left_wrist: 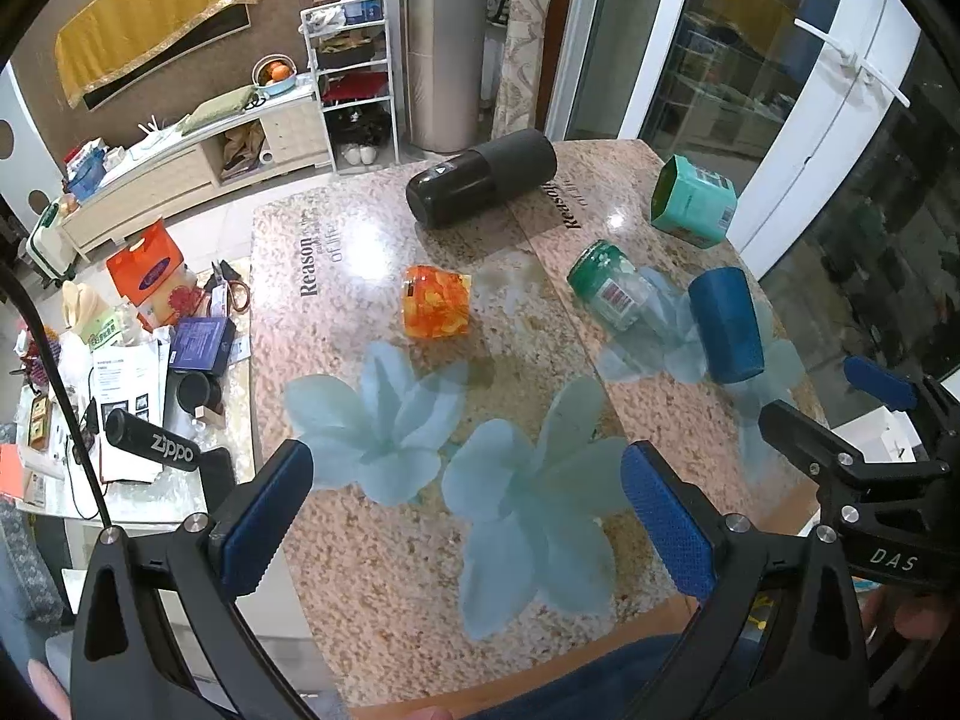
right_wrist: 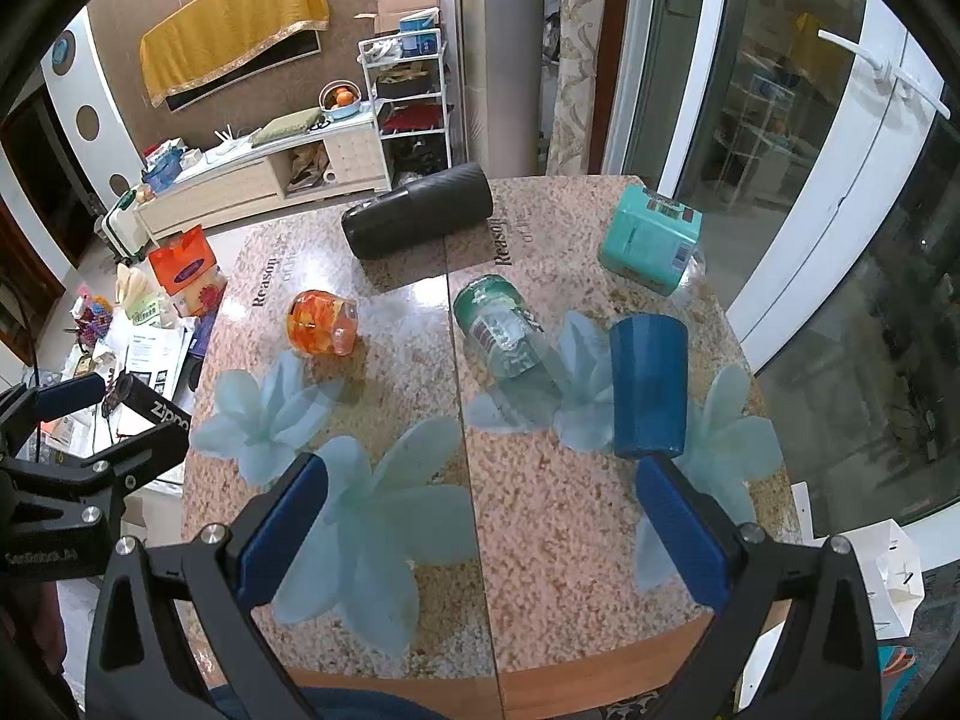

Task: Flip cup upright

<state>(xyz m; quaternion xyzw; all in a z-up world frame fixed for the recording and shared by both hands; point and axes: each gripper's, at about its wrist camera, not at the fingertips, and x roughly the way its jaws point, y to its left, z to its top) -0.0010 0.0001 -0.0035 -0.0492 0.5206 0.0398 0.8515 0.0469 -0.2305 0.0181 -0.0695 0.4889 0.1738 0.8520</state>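
Observation:
A blue plastic cup [left_wrist: 726,327] lies on its side on the right part of the speckled table [left_wrist: 420,570]; in the right wrist view the cup [right_wrist: 648,384] lies just beyond my right finger. My left gripper [left_wrist: 468,522] is open and empty above the table's near edge, left of the cup. My right gripper [right_wrist: 480,528] is open and empty, a little short of the cup. The right gripper also shows at the right edge of the left wrist view [left_wrist: 828,408].
A green-capped glass jar [right_wrist: 504,330] lies beside the cup. An orange patterned cup [right_wrist: 321,323], a black flask [right_wrist: 417,217] and a teal carton [right_wrist: 651,240] lie further back. A cluttered side table [left_wrist: 138,384] stands to the left, glass doors to the right.

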